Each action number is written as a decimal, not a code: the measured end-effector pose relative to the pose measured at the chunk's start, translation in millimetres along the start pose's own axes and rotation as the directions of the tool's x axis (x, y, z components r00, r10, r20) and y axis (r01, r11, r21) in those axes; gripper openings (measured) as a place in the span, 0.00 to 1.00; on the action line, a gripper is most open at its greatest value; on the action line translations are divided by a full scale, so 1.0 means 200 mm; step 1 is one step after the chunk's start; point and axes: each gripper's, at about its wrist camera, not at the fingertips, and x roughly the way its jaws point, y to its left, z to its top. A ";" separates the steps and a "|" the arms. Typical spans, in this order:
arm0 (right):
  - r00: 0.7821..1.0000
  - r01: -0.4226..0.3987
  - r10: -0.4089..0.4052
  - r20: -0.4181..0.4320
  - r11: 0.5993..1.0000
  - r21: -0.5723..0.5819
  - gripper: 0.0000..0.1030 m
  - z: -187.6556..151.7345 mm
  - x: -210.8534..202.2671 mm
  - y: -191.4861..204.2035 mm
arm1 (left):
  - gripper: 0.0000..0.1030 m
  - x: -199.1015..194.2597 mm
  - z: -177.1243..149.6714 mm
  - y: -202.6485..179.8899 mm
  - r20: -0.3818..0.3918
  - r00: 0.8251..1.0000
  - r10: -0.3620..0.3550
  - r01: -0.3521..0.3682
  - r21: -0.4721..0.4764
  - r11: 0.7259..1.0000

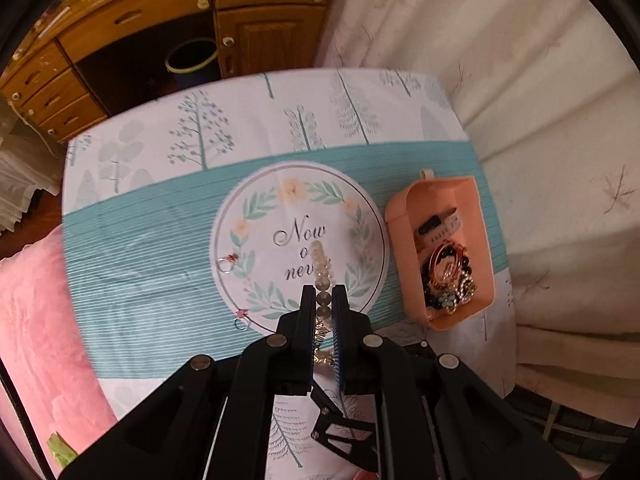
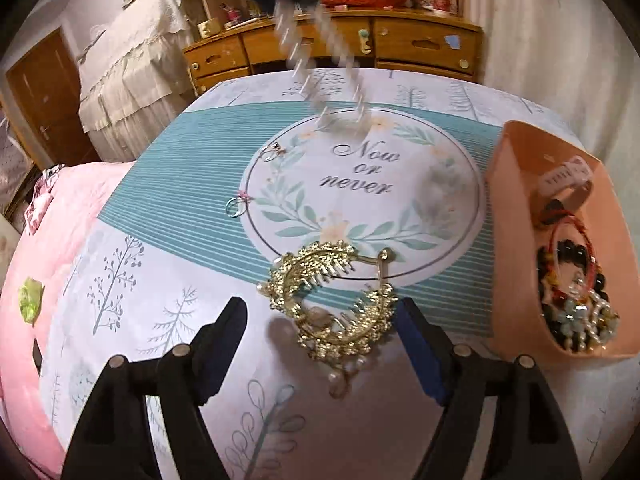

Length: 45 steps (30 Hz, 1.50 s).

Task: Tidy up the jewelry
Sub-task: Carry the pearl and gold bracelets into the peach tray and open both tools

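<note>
My left gripper (image 1: pixel 323 289) is shut on a pale beaded bracelet (image 1: pixel 321 268) and holds it above the round "Now or never" print (image 1: pixel 260 216). The same bracelet hangs blurred in the right wrist view (image 2: pixel 340 80). My right gripper (image 2: pixel 322 308) is open, its fingers on either side of a gold comb-like hair ornament (image 2: pixel 332 304) lying on the cloth. A peach plastic box (image 1: pixel 472 200) at the right holds several bracelets and beads (image 1: pixel 450 276); it also shows in the right wrist view (image 2: pixel 516 184). Two small rings (image 2: pixel 236 205) lie at the print's left edge.
The patterned tablecloth (image 1: pixel 160 240) covers the table. A pink blanket (image 1: pixel 36 320) lies at the left. A wooden desk with drawers (image 1: pixel 256 12) and a bucket (image 1: pixel 192 60) stand behind. Cream curtain fabric (image 1: pixel 540 120) hangs at the right.
</note>
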 end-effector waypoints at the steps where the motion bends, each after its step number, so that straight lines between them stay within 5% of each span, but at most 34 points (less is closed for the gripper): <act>1: 1.000 0.013 -0.013 -0.004 1.000 -0.005 0.74 0.00 0.01 0.01 | 0.05 -0.03 0.00 0.01 0.010 1.000 0.005 -0.004 -0.008 1.000; 11: 0.997 0.077 -0.075 0.018 0.991 -0.112 0.68 0.01 0.04 0.02 | 0.05 -0.20 -0.04 0.07 0.054 0.998 0.046 -0.043 -0.049 0.998; 19: 0.999 0.041 -0.043 -0.012 0.989 -0.143 0.67 0.03 0.03 -0.01 | 0.05 -0.28 -0.03 0.00 0.073 0.996 0.041 -0.039 -0.033 0.999; 25: 1.000 -0.023 0.023 0.001 0.999 -0.044 0.67 0.04 -0.10 -0.07 | 0.05 -0.32 0.00 -0.13 0.094 0.996 0.005 -0.009 0.041 0.999; 34: 0.988 -0.043 0.027 0.150 0.994 0.102 0.67 0.10 -0.47 -0.21 | 0.05 -0.25 0.08 -0.40 0.079 0.994 -0.079 0.066 0.153 0.986; 45: 0.969 0.093 -0.132 0.210 0.978 0.186 0.68 0.15 -0.64 -0.47 | 0.05 -0.06 0.19 -0.67 0.015 0.989 -0.148 0.138 0.282 0.949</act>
